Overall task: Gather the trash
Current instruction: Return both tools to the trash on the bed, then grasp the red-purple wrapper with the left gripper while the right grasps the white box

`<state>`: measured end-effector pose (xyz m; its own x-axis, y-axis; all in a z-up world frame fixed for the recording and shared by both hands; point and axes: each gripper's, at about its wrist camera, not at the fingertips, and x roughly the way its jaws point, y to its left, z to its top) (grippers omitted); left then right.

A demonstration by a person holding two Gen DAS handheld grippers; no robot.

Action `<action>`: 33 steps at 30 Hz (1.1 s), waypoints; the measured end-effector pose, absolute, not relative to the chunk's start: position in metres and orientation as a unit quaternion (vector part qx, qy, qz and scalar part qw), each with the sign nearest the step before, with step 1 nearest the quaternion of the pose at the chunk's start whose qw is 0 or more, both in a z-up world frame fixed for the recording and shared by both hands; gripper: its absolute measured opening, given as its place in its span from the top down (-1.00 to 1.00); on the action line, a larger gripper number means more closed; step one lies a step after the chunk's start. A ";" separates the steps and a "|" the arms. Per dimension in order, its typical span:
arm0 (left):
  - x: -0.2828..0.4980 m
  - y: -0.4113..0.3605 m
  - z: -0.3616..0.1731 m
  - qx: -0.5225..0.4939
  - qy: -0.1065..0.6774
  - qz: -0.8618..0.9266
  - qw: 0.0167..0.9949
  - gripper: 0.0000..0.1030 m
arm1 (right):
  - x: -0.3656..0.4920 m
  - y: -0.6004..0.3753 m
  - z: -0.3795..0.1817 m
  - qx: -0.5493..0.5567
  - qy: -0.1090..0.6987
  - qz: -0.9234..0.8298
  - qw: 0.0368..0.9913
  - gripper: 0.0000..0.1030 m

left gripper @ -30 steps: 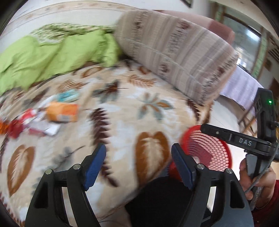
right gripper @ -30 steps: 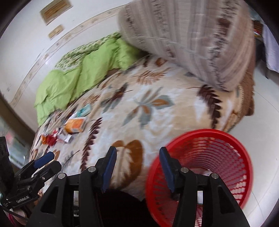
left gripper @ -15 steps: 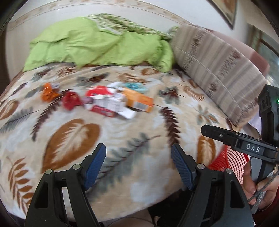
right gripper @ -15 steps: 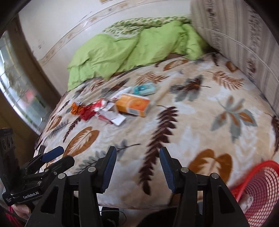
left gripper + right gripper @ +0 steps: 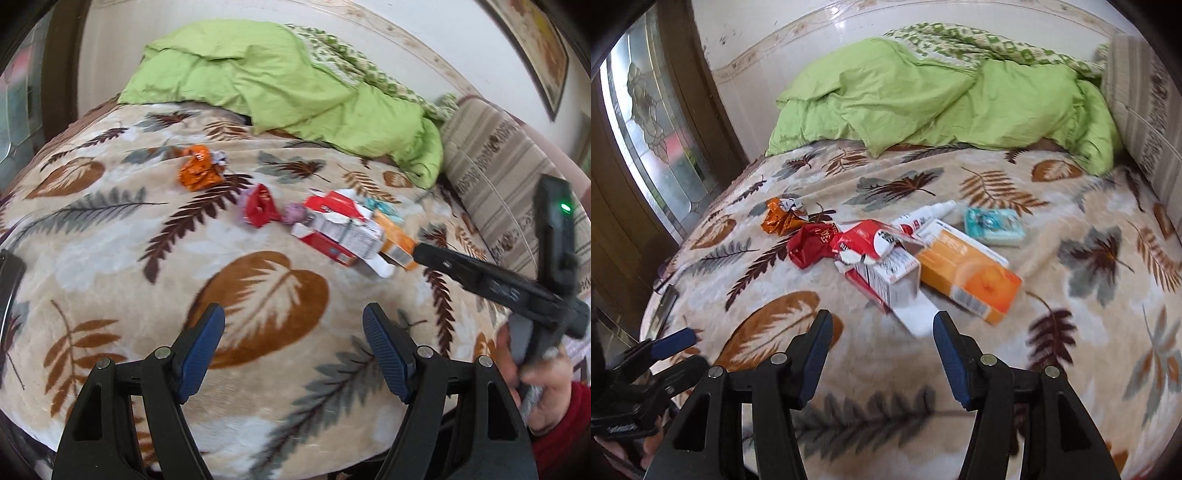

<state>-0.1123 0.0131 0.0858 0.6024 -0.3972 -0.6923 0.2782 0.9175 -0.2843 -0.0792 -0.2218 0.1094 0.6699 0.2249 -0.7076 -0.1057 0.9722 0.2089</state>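
Both grippers have swung away from the red mesh basket, now out of view, and face the litter on the leaf-patterned beige blanket (image 5: 1071, 332) covering the bed. The left gripper (image 5: 293, 347) and the right gripper (image 5: 882, 345) hover above the blanket's near edge, jaws spread wide, holding and touching nothing. Trash lies clustered mid-blanket, well short of the crumpled green quilt (image 5: 923, 99) along the far edge: a crumpled orange foil wrapper (image 5: 781, 219) toward the left edge, a crumpled red wrapper (image 5: 809, 243) beside it, a torn red-and-white carton (image 5: 879, 266) touching a flat orange cardboard box (image 5: 967, 277), a white tube (image 5: 923, 218) behind them, and a teal packet (image 5: 993, 225) just apart. Seemingly the pieces lie where they were dropped, loose and overlapping. With the wide-set jaws lined up toward the carton's white flap, the right gripper looks readied for a first pick; nothing is collected yet.
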 end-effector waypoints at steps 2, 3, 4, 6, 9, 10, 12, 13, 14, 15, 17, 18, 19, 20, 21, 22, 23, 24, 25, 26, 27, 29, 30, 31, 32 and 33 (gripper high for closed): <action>-0.107 0.021 0.084 -0.077 0.405 -0.182 0.893 -0.48 | -0.058 -0.216 0.103 0.051 0.400 0.085 0.911 -0.16; -0.105 0.023 0.082 -0.078 0.405 -0.179 0.893 -0.48 | -0.049 -0.216 0.100 0.043 0.403 0.083 0.911 -0.16; -0.102 0.027 0.082 -0.080 0.406 -0.175 0.893 -0.48 | -0.041 -0.214 0.097 0.035 0.405 0.080 0.910 -0.16; -0.095 0.032 0.080 -0.083 0.409 -0.169 0.893 -0.48 | -0.024 -0.211 0.091 0.020 0.409 0.080 0.909 -0.16; -0.083 0.038 0.078 -0.085 0.410 -0.161 0.894 -0.48 | -0.009 -0.201 0.083 0.006 0.413 0.095 0.906 -0.16; -0.079 0.039 0.078 -0.084 0.410 -0.158 0.894 -0.48 | -0.008 -0.196 0.081 0.001 0.411 0.101 0.906 -0.15; -0.070 0.039 0.076 -0.082 0.411 -0.154 0.895 -0.48 | -0.010 -0.189 0.077 -0.004 0.410 0.112 0.905 0.24; -0.065 0.039 0.076 -0.079 0.412 -0.153 0.895 -0.48 | -0.012 -0.185 0.075 -0.006 0.414 0.117 0.903 0.24; -0.060 0.038 0.075 -0.077 0.413 -0.153 0.895 -0.48 | -0.018 -0.182 0.074 -0.007 0.407 0.113 0.906 0.24; -0.056 0.037 0.074 -0.074 0.413 -0.152 0.895 -0.48 | -0.024 -0.182 0.075 -0.003 0.400 0.110 0.910 0.25; -0.045 0.034 0.071 -0.068 0.415 -0.148 0.895 -0.48 | -0.033 -0.183 0.076 0.016 0.396 0.113 0.911 0.25; -0.039 0.032 0.069 -0.065 0.416 -0.146 0.895 -0.48 | -0.042 -0.187 0.078 0.034 0.395 0.117 0.911 0.25; -0.033 0.030 0.067 -0.063 0.417 -0.144 0.895 -0.48 | -0.052 -0.190 0.079 0.050 0.394 0.121 0.910 0.25; -0.026 0.028 0.065 -0.061 0.419 -0.143 0.895 -0.48 | -0.058 -0.191 0.080 0.056 0.392 0.122 0.910 0.25; -0.020 0.026 0.064 -0.060 0.420 -0.142 0.894 -0.48 | -0.070 -0.194 0.081 0.064 0.389 0.122 0.911 0.25; -0.011 0.021 0.061 -0.056 0.419 -0.143 0.895 -0.48 | -0.081 -0.197 0.080 0.074 0.388 0.123 0.910 0.25; -0.004 0.018 0.059 -0.050 0.419 -0.139 0.896 -0.48 | -0.088 -0.199 0.079 0.085 0.390 0.126 0.908 0.25; 0.003 0.014 0.057 -0.044 0.419 -0.134 0.897 -0.48 | -0.094 -0.201 0.077 0.094 0.392 0.127 0.906 0.25; 0.013 0.008 0.053 -0.041 0.419 -0.133 0.897 -0.48 | -0.099 -0.204 0.075 0.101 0.392 0.126 0.906 0.25; 0.020 0.005 0.051 -0.041 0.421 -0.133 0.896 -0.48 | -0.105 -0.207 0.072 0.110 0.393 0.125 0.904 0.25; 0.028 0.001 0.048 -0.042 0.425 -0.132 0.895 -0.48 | -0.107 -0.209 0.070 0.116 0.396 0.124 0.903 0.25; 0.046 -0.006 0.041 -0.048 0.434 -0.132 0.890 -0.48 | -0.109 -0.213 0.068 0.127 0.399 0.126 0.899 0.25; 0.054 -0.009 0.037 -0.051 0.440 -0.129 0.887 -0.48 | -0.110 -0.215 0.068 0.129 0.398 0.126 0.899 0.25; 0.062 -0.011 0.032 -0.055 0.446 -0.123 0.885 -0.48 | -0.111 -0.216 0.070 0.132 0.396 0.127 0.900 0.25; 0.068 -0.012 0.029 -0.059 0.449 -0.122 0.883 -0.44 | -0.113 -0.217 0.071 0.133 0.393 0.127 0.901 0.25; 0.074 -0.012 0.025 -0.063 0.454 -0.119 0.881 -0.23 | -0.114 -0.218 0.072 0.134 0.392 0.127 0.901 0.25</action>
<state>0.0737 -0.0125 0.0252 0.5592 -0.2670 -0.7849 0.1530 0.9637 -0.2188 -0.1138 -0.2182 0.0721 0.6605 0.3337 -0.6726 -0.1241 0.9320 0.3406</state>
